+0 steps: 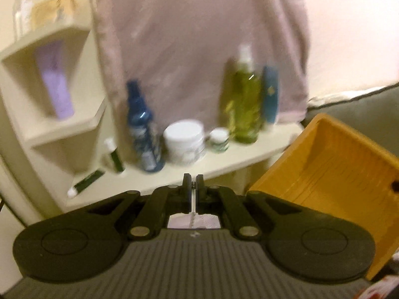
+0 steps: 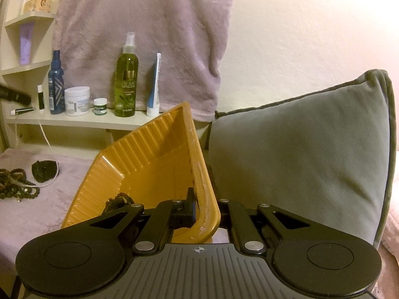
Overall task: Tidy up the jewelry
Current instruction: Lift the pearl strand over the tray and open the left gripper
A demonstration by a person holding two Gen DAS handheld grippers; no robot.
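Observation:
My left gripper (image 1: 192, 178) is shut on a thin silver chain (image 1: 192, 214), which hangs down between the jaws. In the right wrist view that gripper (image 2: 17, 97) enters at the far left, and the chain (image 2: 48, 144) trails from it down to the pink bedcover. My right gripper (image 2: 203, 199) is shut on the rim of a yellow ribbed tray (image 2: 149, 154), holding it tilted up; its right finger is hidden behind the rim. A dark beaded piece (image 2: 119, 199) lies in the tray's low corner. The tray (image 1: 324, 164) also shows at the right of the left wrist view.
Dark bead necklaces (image 2: 17, 182) and a black round object (image 2: 43, 172) lie on the bedcover at left. A cream shelf (image 2: 74, 120) carries bottles and jars, with a pink towel (image 2: 139, 25) hanging behind. A grey pillow (image 2: 299, 149) stands at right.

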